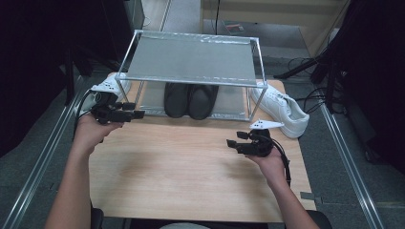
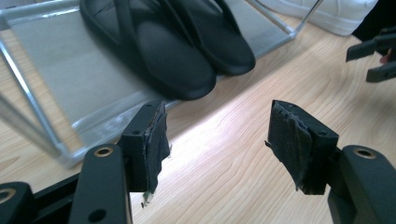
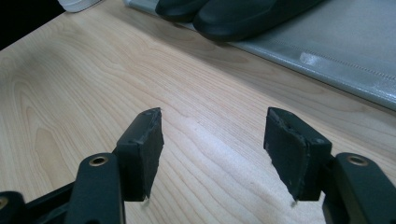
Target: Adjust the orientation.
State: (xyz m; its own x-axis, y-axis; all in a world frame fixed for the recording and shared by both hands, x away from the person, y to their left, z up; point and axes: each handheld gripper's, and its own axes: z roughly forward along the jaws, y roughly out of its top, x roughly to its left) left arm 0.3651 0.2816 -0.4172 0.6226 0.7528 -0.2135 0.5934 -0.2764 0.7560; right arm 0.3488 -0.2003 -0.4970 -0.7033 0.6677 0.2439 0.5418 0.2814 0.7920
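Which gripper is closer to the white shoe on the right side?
Right. The right gripper sits just left of that white shoe; the left gripper is across the table, past the black slippers.

Dim high view, brighter gripper views.
Dark edges overhead; glare patch on the surface (image 3: 196, 135); near pads (image 2: 154, 140) slightly soft.

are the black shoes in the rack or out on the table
In. The black shoes sit side by side on the lower shelf of the metal rack, toes at its front edge.
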